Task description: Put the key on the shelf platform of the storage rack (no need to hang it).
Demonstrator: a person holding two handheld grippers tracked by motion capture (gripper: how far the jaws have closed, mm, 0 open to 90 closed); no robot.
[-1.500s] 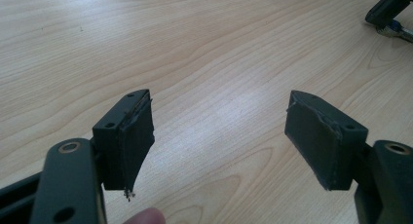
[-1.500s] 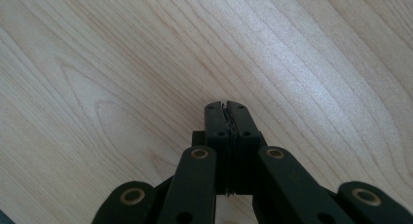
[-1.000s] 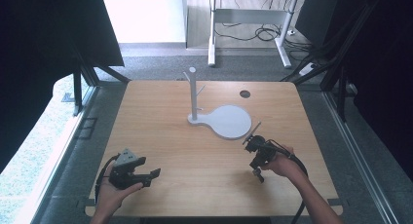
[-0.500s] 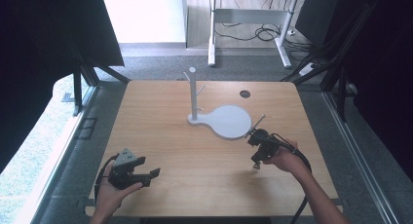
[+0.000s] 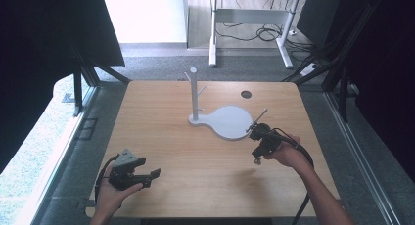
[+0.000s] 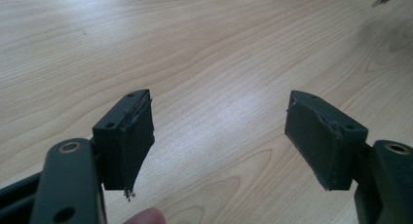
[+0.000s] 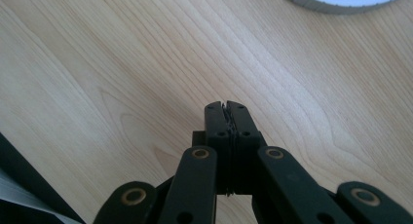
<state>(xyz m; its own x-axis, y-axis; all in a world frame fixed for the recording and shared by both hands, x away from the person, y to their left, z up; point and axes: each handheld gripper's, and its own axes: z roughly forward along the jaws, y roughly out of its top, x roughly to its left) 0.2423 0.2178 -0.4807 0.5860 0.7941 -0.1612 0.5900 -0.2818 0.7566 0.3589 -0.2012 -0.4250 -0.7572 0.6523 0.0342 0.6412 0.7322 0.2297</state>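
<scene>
A white peg stand [image 5: 194,95] rises from a flat white base [image 5: 229,122] at the table's middle. My right gripper [image 5: 258,137] hovers just right of that base, with its jaws pressed together and nothing between them. In the right gripper view the shut tips [image 7: 226,106] hang over bare wood, with the base's rim [image 7: 341,5] at the top. My left gripper [image 5: 150,168] sits near the front left edge. It is open, and the left gripper view shows its fingertips [image 6: 219,100] wide apart over bare wood.
The wooden table [image 5: 161,132] has a small dark round hole [image 5: 246,94] at the back right. Dark frame posts stand along both sides. Cables trail from both grippers toward the front edge.
The right gripper has crept a little farther from the front edge, closer to the white base. The left gripper has hardly shifted.
</scene>
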